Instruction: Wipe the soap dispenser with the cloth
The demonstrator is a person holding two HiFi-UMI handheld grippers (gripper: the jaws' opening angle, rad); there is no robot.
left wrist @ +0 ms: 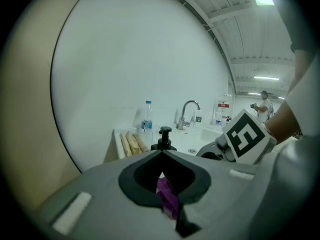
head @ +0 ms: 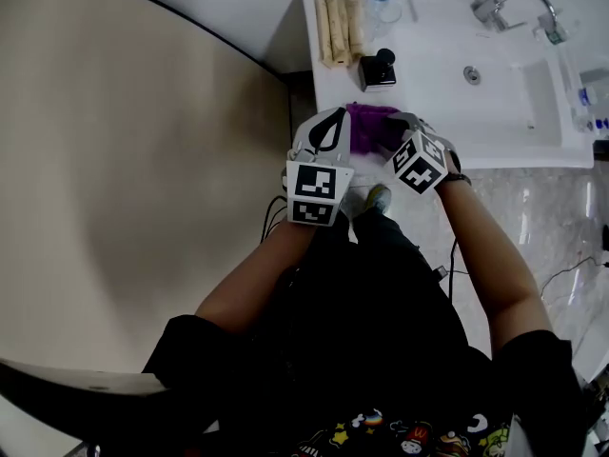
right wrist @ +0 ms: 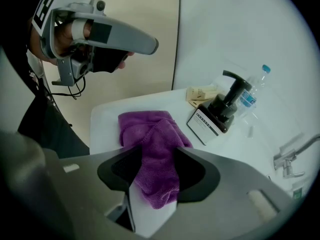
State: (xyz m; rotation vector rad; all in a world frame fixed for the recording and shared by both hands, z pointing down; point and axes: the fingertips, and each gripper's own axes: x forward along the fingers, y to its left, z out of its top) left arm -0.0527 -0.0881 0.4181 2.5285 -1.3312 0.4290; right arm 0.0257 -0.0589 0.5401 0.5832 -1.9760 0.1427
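Black soap dispenser (right wrist: 220,115), white label unreadable, stood on the white bench (right wrist: 105,121). Right claw (right wrist: 155,153) pinched a purple cloth (right wrist: 150,131) lying there; left claw (left wrist: 162,152) was closed, empty.

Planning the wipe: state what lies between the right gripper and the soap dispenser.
In the right gripper view, the purple cloth, held in the right gripper, stretches toward the soap dispenser; beyond it lies only a bare strip of counter.
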